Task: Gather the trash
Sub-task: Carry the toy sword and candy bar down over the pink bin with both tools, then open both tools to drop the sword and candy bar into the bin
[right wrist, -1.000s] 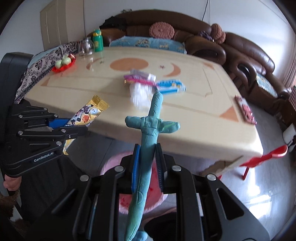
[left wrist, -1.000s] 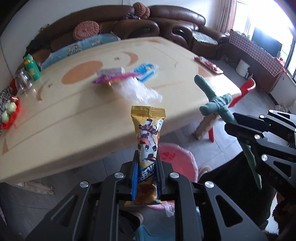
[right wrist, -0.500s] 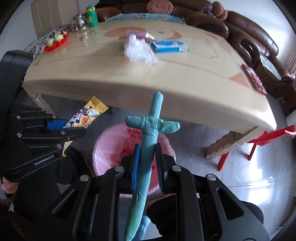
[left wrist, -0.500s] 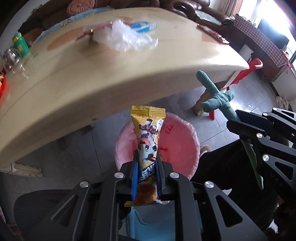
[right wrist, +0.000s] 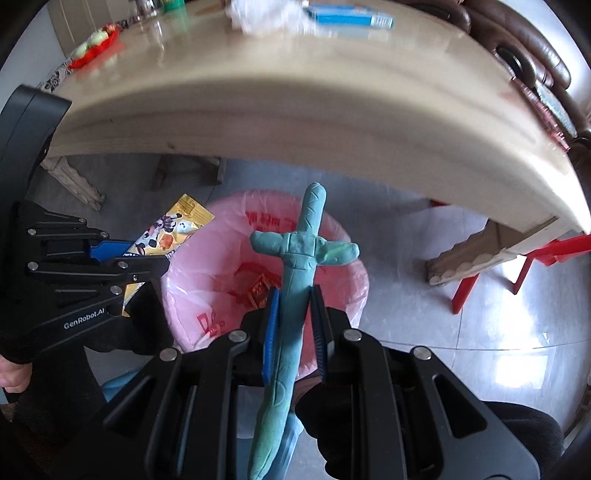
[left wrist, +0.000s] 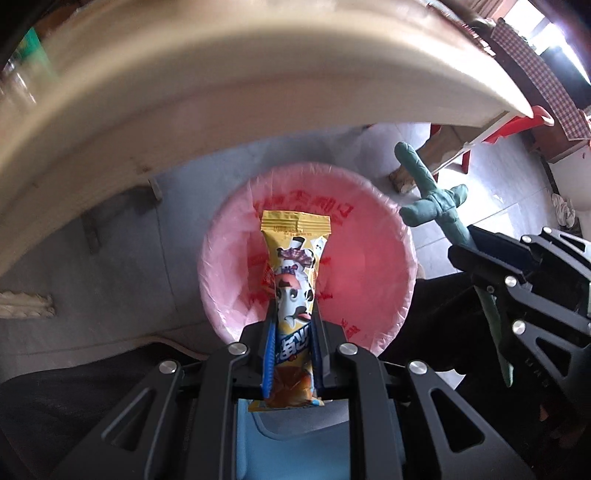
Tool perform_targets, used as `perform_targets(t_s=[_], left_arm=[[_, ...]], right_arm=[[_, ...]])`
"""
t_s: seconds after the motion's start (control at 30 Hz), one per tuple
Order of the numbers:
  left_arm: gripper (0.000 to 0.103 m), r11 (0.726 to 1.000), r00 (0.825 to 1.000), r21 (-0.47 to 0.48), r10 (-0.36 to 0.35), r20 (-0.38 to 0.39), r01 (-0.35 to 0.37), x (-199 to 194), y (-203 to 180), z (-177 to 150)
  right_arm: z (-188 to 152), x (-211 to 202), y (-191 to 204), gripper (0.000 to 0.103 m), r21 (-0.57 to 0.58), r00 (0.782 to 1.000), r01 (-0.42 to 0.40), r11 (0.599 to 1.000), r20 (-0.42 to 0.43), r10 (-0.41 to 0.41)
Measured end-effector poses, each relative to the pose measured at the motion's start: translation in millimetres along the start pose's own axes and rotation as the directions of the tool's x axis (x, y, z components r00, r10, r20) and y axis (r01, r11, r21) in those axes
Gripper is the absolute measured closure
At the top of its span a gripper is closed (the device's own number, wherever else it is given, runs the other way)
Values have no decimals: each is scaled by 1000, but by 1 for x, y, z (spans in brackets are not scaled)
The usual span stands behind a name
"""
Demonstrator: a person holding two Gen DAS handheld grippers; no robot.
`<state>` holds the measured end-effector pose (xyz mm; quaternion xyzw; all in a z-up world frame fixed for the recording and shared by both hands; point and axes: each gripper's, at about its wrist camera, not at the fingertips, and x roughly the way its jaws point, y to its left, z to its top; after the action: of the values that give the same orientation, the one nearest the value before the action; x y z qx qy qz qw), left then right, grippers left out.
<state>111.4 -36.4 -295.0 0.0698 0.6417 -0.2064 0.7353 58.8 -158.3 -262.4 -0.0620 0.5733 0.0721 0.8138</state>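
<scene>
In the left wrist view, the left hand-held gripper (left wrist: pixel 294 328) is clamped on a yellow snack wrapper (left wrist: pixel 294 280), which stands upright between the two blue-padded fingers (left wrist: pixel 270 350) and reaches up over the mouth of a bin lined with a pink bag (left wrist: pixel 369 266). The bin sits on the grey floor just beyond the near edge of the bench (left wrist: pixel 221 96), whose pale underside arches across the top of the view. At the right, the right hand-held gripper (left wrist: pixel 476 254) grips a green cross-shaped plush toy (left wrist: pixel 432 203), its tip pointing up toward the far right, beside the bin's right rim.

In the right wrist view, the right hand-held gripper (right wrist: pixel 294 317) is closed around the stem of the green cross-shaped plush toy (right wrist: pixel 303 251), with the crossbar above the fingers and over the pink-lined bin (right wrist: pixel 207 295). Some red and orange scraps lie inside the bag. At the left, the left hand-held gripper (right wrist: pixel 147 258) holds the yellow snack wrapper (right wrist: pixel 170 232) at the bin's left rim. On the bench (right wrist: pixel 295 118) above lie a crumpled clear plastic bag (right wrist: pixel 258 14) and a blue box (right wrist: pixel 351 16), both blurred. A red chair (right wrist: pixel 517 258) stands at the right.
</scene>
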Motion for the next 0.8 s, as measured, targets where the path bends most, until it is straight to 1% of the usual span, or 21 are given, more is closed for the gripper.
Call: perform_targets(t_s=[0.1,0.23,0.37,0.43,0.53,0.6,0.67,0.7,0.73,0.77,0.8], left_arm=[[87,1000,999,-26,-4,-44,3,22,6,2],[87,998,994,-60,-34,-105,27,50,13,5],[87,995,986,-90,-55,-160,41,76,21,6],[87,994,980,-103,-59,-188,40,87,25,6],[87,993,975,-114,-63,-211,40,98,27,8],[87,993,974,-112,-71,-217,47,103,25,10],[86,993,974,-113,-67,-217,44,106,24,11],[86,993,974,-113,-68,-217,44,106,24,12],[83,993,974,-114,-65,-216,41,106,24,12],[75,992,974,-117,-69,-217,44,107,25,13],[74,992,974,-122,-69,-217,43,107,26,13]], right_arm=[[-2,22,-1,85,-4,999,-4,1000,-44,4],[-2,50,3,85,-8,994,-22,1000,-108,21],[-4,78,4,85,2,984,-56,998,-167,56],[-5,89,6,85,0,981,-59,998,-187,58],[-3,103,9,85,3,975,-67,998,-214,66],[-2,109,10,85,8,971,-80,997,-224,80],[0,114,11,85,1,970,-78,997,-233,76],[0,117,12,84,-2,969,-78,997,-235,75],[1,118,12,81,-2,969,-78,997,-236,76],[3,119,14,75,-5,969,-79,997,-235,76],[4,119,15,72,-10,971,-74,997,-230,70]])
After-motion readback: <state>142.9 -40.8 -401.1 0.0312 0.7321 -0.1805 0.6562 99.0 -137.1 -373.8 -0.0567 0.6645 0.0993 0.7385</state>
